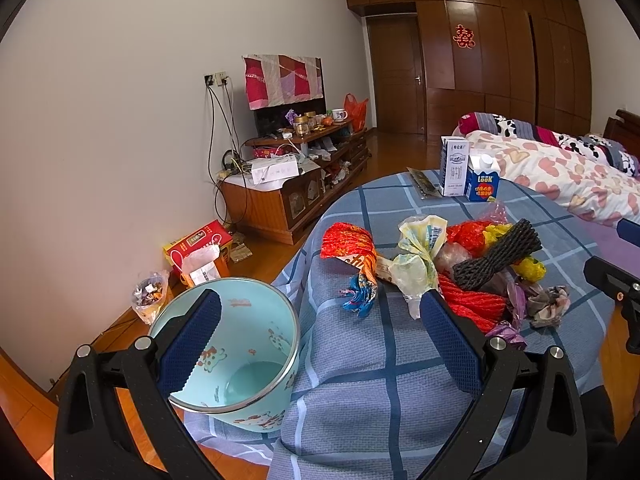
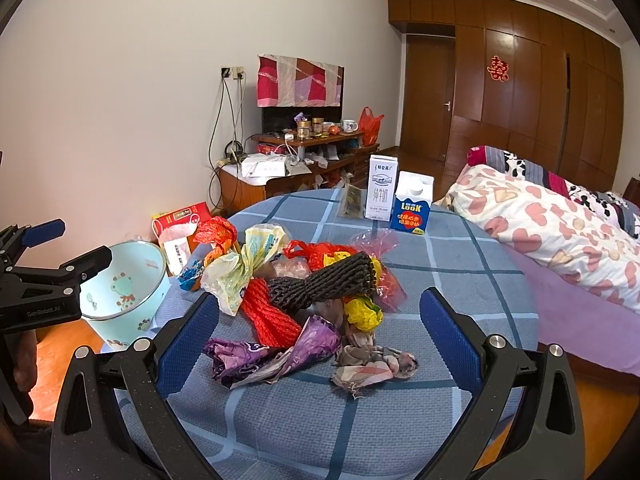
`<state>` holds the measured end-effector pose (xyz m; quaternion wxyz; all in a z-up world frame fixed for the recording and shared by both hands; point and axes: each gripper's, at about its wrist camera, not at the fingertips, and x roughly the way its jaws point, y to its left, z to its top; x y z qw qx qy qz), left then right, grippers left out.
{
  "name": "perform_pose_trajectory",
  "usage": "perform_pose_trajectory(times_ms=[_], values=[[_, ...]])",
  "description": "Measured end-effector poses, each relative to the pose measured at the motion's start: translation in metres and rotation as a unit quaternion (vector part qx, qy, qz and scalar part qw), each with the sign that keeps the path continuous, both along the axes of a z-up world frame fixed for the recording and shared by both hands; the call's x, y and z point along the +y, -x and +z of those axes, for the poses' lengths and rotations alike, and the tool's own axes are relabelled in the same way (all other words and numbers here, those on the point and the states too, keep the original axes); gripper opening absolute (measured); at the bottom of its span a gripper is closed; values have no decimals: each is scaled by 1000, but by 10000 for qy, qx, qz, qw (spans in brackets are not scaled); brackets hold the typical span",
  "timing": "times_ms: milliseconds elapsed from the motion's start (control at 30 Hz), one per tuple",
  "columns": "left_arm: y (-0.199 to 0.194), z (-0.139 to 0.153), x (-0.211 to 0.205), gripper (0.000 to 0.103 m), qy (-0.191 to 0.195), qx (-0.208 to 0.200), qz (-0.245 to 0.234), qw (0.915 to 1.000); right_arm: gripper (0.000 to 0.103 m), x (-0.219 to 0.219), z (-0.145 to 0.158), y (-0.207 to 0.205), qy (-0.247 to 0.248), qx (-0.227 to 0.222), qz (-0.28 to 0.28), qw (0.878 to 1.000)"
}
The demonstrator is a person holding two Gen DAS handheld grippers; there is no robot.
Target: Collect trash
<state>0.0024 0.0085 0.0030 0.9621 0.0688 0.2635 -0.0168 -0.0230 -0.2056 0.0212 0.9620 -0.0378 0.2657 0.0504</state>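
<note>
Left gripper (image 1: 320,336): jaws wide apart, holding nothing; one blue ribbed pad overlaps the pale-blue cartoon-printed bin (image 1: 240,360), which stands beside the table.
Right gripper (image 2: 320,336): spread open and empty, framing the crumpled purple foil wrapper (image 2: 276,350).
Trash pile: heaped on the blue checked woven tablecloth (image 2: 304,420); black foam netting (image 2: 320,282), red mesh (image 2: 268,316).
Right view only: frayed plaid rag (image 2: 372,368) shown whole.
Left view only: bin's bare floor.

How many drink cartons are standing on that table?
2. A tall white carton stands at the far side of the table, and a shorter blue carton stands touching or nearly touching its right side. The trash pile might hide another.
</note>
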Motion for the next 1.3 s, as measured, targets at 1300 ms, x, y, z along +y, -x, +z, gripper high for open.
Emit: perform_pose_trajectory(times_ms=[1300], values=[[-2, -8, 0, 97, -57, 19, 37, 10000, 98, 4, -4, 1, -24, 52, 5, 10000]])
